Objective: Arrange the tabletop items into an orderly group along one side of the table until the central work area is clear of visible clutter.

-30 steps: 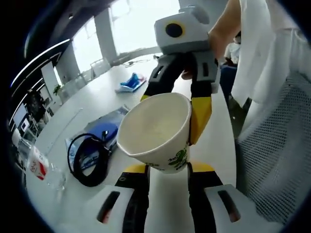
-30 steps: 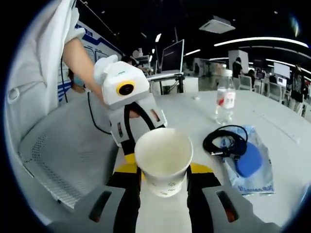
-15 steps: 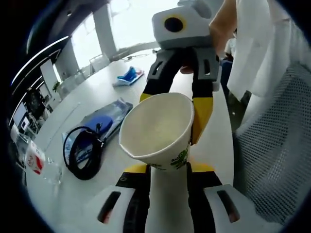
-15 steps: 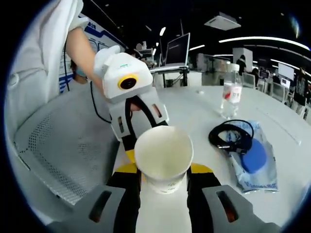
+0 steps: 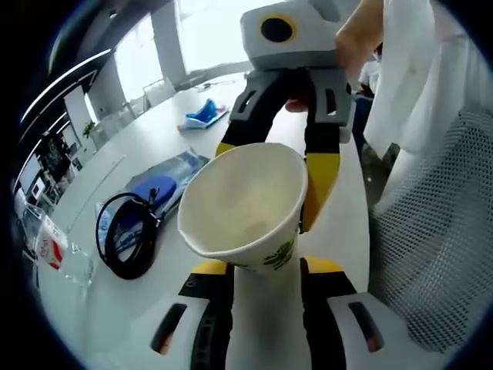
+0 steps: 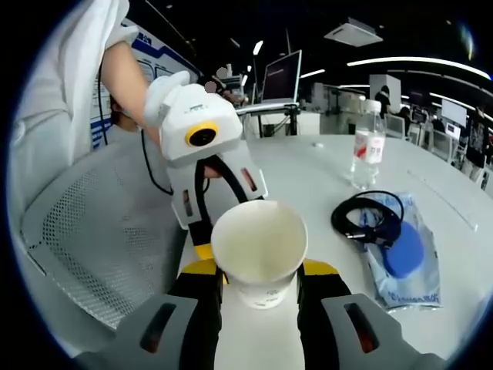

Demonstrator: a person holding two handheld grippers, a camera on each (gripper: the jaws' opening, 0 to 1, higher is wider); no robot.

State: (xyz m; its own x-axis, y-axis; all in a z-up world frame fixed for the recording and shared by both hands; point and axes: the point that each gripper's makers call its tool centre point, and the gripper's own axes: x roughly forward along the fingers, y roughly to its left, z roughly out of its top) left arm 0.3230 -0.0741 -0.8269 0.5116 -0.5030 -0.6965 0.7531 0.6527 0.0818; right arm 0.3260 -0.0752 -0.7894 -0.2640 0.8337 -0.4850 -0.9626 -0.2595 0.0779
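Table [image 6: 323, 166]: white and round-edged, with a mesh chair [image 6: 85, 254] just beside its near edge; the landmark for every place below.
Blue packet [image 6: 400, 258]: flat on the table toward its middle, partly under the cable.
Black cable [image 6: 366, 218]: coiled, lying on the packet's end; in the left gripper view it [image 5: 127, 239] sits between the cup and the bottle.
Water bottle [image 6: 367, 150]: upright on the table beyond the cable, well apart from the cup.
Blue-and-white item [image 5: 202, 116]: at the table's far side, too small to name.
Paper cup [image 6: 259, 250]: empty, mouth open to the camera, held above the table's near edge between both tools, away from the central clutter.
Right gripper [image 6: 260, 277]: jaws pressed on either side of the cup's lower body, holding it.
Left gripper [image 5: 262, 274]: jaws flank the cup's base [image 5: 266, 258]; contact looks likely, but whether they clamp it cannot be told.
Change: against the views of a second ago the cup has tipped a little more toward the left camera and the cable and bottle have slid sideways in frame; the cup keeps its place between both pairs of jaws, so that is mostly hand movement.
Meaning: judged as a handover or joint carry in progress; the cup is not yet set down, and packet, cable and bottle remain in the central area, so most of the tidying is ahead.
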